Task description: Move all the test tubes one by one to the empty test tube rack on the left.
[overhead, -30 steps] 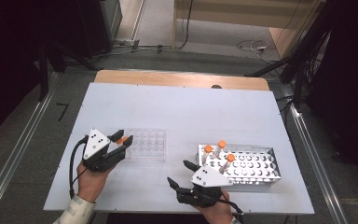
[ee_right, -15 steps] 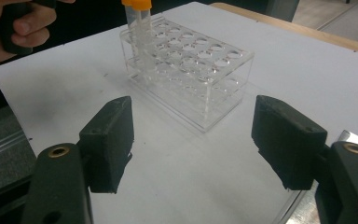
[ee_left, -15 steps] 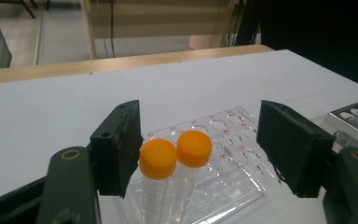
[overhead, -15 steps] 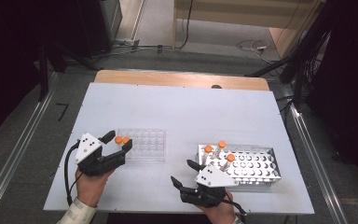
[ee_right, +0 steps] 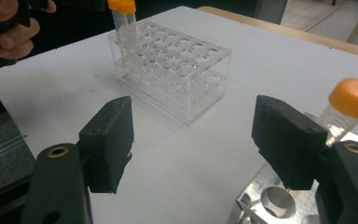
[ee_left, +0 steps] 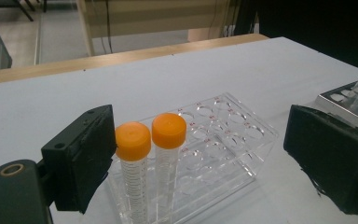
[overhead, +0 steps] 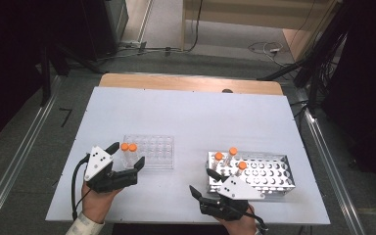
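**Tube released into the clear rack; metal rack next**

The work in hand is moving orange-capped tubes from the metal rack [overhead: 269, 174] to the clear rack [overhead: 149, 152]. The left gripper [overhead: 127, 156] has just been opening: its jaws now stand apart on either side of the two tubes [ee_left: 151, 140] seated in the clear rack, and neither pad presses on them, though the left pad sits just beside the nearer cap. To finish this step well, the person should draw the gripper straight back from the clear rack with the jaws kept wide, so no pad catches a cap and tilts a tube or drags the light rack across the table [overhead: 196, 112].

The right gripper [overhead: 200, 183] hovers at the near left corner of the metal rack, jaws apart and nothing between them. It probably takes the next tube; a good grip would close just under the cap and lift straight up until the tube clears its hole.

Containers, relative to the clear rack:
- The clear rack holds two tubes, side by side in its near left corner, upright. Its other holes look empty.
- The metal rack stands well to its right, apart from it. Three tubes [overhead: 232, 156] stand in that rack's left end, leaning a little; the holes to their right look empty.
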A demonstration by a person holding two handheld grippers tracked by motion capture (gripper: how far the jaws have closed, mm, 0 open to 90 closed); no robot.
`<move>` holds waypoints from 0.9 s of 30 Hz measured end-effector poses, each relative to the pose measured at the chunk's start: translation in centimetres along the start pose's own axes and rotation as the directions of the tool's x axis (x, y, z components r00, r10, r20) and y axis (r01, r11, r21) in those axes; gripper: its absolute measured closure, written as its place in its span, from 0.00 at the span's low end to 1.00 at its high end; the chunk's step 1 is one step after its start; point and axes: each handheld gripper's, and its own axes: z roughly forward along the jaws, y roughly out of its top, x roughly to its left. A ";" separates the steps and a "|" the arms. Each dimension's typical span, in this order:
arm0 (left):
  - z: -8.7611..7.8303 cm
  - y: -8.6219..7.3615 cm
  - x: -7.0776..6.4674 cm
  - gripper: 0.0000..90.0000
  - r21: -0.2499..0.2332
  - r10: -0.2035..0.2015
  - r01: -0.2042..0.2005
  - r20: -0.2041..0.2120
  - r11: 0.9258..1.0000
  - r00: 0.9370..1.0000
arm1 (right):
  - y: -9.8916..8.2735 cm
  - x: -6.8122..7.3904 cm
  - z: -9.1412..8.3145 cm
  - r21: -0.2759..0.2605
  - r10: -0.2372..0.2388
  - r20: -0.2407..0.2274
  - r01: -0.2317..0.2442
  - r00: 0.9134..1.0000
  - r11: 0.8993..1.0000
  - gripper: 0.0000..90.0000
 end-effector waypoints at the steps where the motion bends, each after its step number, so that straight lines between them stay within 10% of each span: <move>1: 0.0 0.0 0.0 0.11 0.000 0.001 -0.001 0.000 1.000 1.000 | -0.1 -0.1 -0.1 0.002 0.001 0.002 -0.001 1.000 1.000 0.31; 27: -0.1 -0.3 -0.2 0.11 0.000 0.008 -0.008 0.010 1.000 1.000 | -1.5 -2.6 -4.4 -0.043 0.037 0.098 -0.033 0.994 0.999 0.31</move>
